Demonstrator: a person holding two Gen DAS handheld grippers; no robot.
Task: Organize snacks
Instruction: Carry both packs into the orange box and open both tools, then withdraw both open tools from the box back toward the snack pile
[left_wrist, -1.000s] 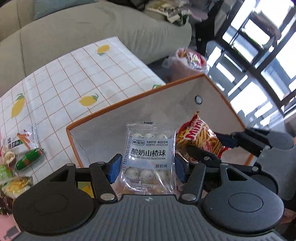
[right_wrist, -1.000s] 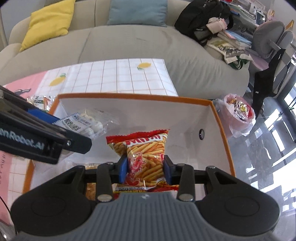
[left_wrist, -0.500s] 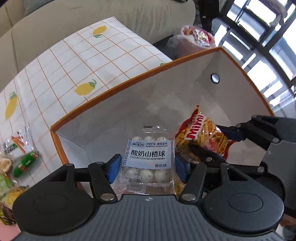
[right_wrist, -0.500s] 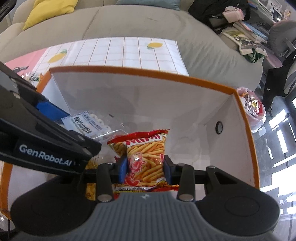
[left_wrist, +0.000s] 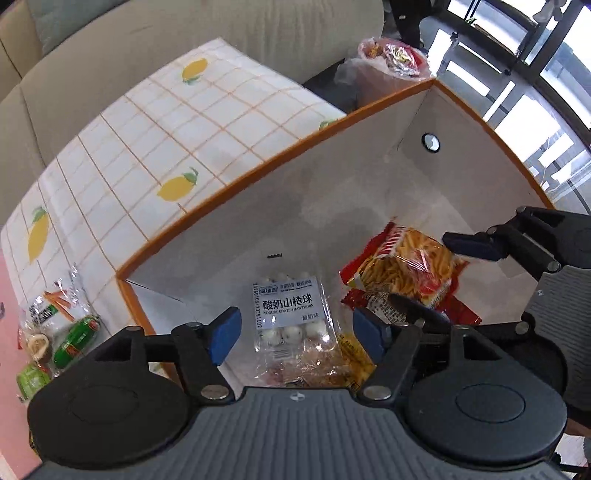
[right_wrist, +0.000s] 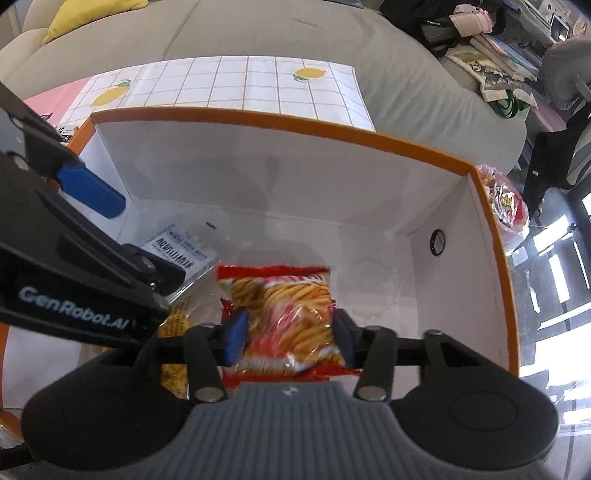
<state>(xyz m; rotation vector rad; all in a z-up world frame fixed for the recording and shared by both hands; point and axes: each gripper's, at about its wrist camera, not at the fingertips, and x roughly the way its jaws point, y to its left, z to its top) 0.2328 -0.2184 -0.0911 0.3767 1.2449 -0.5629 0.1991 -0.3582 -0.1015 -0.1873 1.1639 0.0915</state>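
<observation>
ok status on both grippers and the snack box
Left gripper opening, clear of hawthorn pack. Right gripper opening, fries bag between pads. Both over the orange-rimmed box; nothing blocking.

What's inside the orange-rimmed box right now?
In the box: a hawthorn pack, a red fries bag between the right gripper's opening jaws, and yellow packets beneath. Deeper contents are covered.
</observation>
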